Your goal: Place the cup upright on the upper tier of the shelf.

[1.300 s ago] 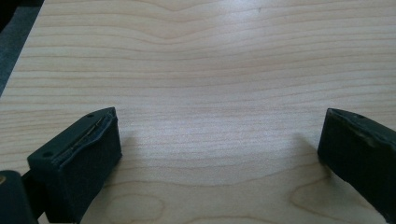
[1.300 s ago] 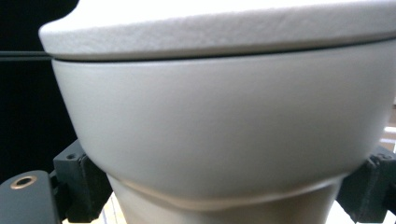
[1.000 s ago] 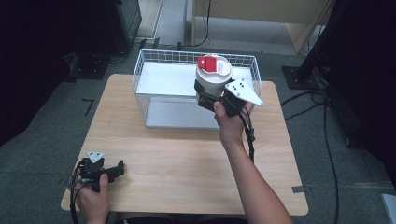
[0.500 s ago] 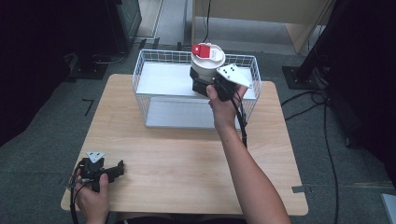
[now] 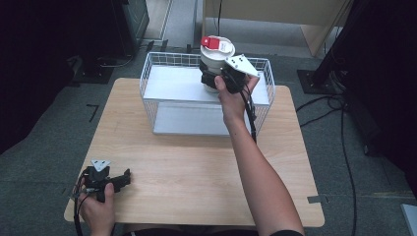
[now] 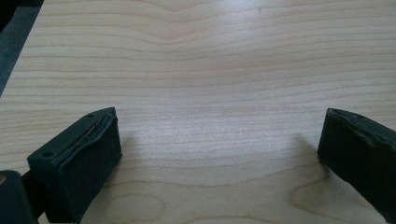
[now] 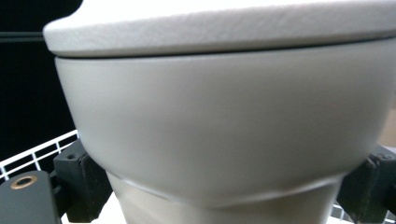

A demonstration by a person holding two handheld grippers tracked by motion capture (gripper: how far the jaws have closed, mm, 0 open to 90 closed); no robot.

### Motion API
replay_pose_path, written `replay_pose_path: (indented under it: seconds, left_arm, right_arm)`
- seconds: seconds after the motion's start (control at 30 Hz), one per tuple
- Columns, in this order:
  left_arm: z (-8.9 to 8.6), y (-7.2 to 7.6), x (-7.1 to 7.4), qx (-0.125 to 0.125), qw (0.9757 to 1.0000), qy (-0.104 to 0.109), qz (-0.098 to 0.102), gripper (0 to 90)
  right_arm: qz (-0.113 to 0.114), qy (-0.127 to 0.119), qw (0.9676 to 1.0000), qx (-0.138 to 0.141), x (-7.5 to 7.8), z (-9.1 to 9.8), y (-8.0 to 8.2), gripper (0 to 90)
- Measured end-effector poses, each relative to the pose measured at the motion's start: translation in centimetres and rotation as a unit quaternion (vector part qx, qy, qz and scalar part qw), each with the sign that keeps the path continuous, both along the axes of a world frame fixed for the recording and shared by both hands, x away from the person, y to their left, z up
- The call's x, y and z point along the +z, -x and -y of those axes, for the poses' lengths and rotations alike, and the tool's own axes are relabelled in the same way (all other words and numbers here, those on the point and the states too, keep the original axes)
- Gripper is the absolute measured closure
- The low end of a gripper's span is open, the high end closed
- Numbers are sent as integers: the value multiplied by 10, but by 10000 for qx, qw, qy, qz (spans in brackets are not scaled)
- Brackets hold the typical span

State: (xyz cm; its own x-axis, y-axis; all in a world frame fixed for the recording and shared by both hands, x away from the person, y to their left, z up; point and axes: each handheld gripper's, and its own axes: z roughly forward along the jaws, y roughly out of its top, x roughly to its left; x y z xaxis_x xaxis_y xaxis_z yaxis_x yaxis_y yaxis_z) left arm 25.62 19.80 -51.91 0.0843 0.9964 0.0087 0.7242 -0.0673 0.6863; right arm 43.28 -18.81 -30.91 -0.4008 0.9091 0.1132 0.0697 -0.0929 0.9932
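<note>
White lidded plastic container with red tab [image 5: 215,61], clamped in right hand-held gripper [image 5: 222,78] above white wire basket [image 5: 162,64]: lowering judged next; left hand-held gripper [image 5: 123,178] rested wide-open on worktop [image 5: 196,162].

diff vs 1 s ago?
The right hand-held gripper, shut on the white lidded cup with the red tab, carried it farther from the person and leftward above the white wire basket. Left hand-held gripper stayed open, low over the light wooden table.
</note>
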Motion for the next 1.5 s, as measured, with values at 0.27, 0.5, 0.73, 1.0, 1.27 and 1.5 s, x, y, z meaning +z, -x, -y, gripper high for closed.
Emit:
replay_pose_path:
  seconds: [0.27,0.5,0.73,1.0,1.27,1.5]
  left_arm:
    - [0,0,0,0,10000,-2,3,0]
    - [0,0,0,0,10000,-3,2,0]
    - [0,0,0,-1,10000,-2,0,0]
    - [0,-1,0,-14,10000,-8,1,0]
    - [0,-1,0,-19,10000,-9,-3,0]
    - [0,-1,0,-23,10000,-14,-7,0]
  right_arm:
    - [-110,-10,9999,-27,-8,-1,-8,92]
    - [-115,-22,9999,1,-10,0,-9,91]
    - [-225,-142,9996,80,-9,1,-8,6]
    - [-360,-113,9993,52,-10,7,-4,0]
    - [-442,7,9990,54,-21,15,4,0]
    - [-493,30,9988,55,-30,20,13,0]
